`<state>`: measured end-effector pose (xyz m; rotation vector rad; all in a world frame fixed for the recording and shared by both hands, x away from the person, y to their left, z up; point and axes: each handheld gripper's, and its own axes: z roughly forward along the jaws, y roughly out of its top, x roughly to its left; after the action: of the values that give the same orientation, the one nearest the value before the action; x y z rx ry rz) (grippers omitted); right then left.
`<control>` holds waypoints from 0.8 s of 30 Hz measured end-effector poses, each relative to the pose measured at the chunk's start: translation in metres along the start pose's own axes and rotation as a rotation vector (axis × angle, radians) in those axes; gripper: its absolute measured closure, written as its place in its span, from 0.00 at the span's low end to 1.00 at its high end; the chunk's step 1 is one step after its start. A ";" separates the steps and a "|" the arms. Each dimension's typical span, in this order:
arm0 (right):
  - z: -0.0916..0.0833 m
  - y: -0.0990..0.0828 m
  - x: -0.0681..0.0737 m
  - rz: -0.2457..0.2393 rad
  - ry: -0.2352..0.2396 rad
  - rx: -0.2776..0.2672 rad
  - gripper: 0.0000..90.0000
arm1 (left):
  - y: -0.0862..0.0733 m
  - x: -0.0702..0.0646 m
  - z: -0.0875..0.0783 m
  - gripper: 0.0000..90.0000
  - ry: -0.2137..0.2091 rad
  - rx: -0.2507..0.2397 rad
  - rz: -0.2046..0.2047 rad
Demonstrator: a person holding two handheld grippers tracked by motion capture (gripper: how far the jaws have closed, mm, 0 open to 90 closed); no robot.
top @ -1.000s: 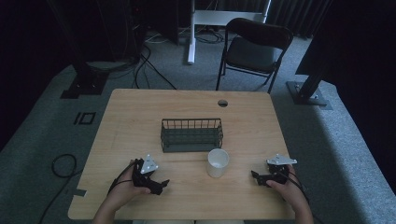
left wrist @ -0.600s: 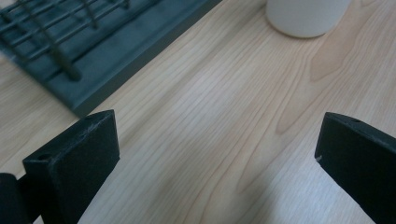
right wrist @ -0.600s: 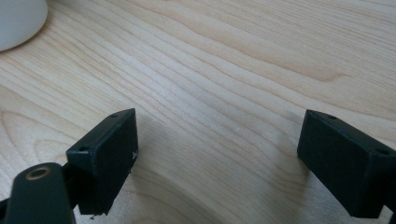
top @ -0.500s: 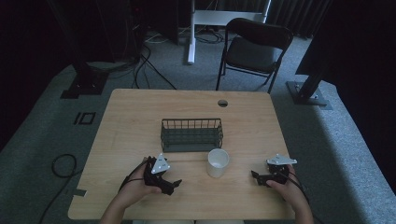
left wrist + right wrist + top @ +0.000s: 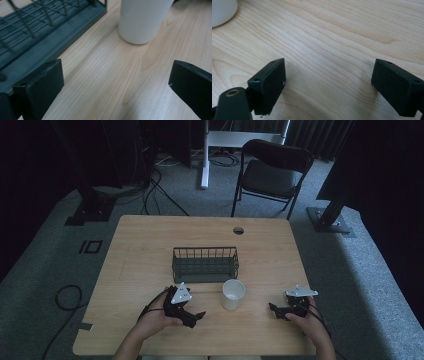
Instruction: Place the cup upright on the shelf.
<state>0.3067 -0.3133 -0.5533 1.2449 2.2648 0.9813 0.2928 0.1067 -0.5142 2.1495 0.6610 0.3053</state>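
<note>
A white cup (image 5: 233,294) stands upright on the wooden table (image 5: 140,255), just in front of a dark wire basket (image 5: 205,265). My left gripper (image 5: 196,317) sits left of the cup, jaws pointing toward it and open with nothing between them. In the left gripper view the cup (image 5: 143,20) stands ahead of the wide-apart jaws, with the basket (image 5: 37,37) at the left. My right gripper (image 5: 275,310) rests on the table right of the cup, open and empty. A sliver of the cup (image 5: 222,11) shows at the upper left of the right gripper view.
A round cable hole (image 5: 238,230) is in the table near its far edge. A black folding chair (image 5: 270,172) stands beyond the table. Cables lie on the grey floor at the left (image 5: 65,295).
My left gripper has moved right, toward the cup, and lifted a little. The right gripper, cup and basket have stayed put.
</note>
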 end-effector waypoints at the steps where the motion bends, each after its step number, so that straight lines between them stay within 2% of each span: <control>1: 0.000 0.000 0.000 0.001 0.000 0.000 0.13 | 0.001 -0.001 0.001 0.00 0.000 -0.001 -0.001; 15: 0.000 0.000 0.000 0.001 0.000 0.000 0.13 | 0.029 -0.016 0.026 0.00 -0.051 -0.034 0.056; 24: 0.000 0.000 0.000 0.001 0.001 0.000 0.13 | 0.043 -0.023 0.040 0.00 -0.070 -0.062 0.070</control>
<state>0.3067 -0.3133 -0.5533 1.2459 2.2651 0.9819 0.3065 0.0458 -0.5048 2.1167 0.5302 0.2837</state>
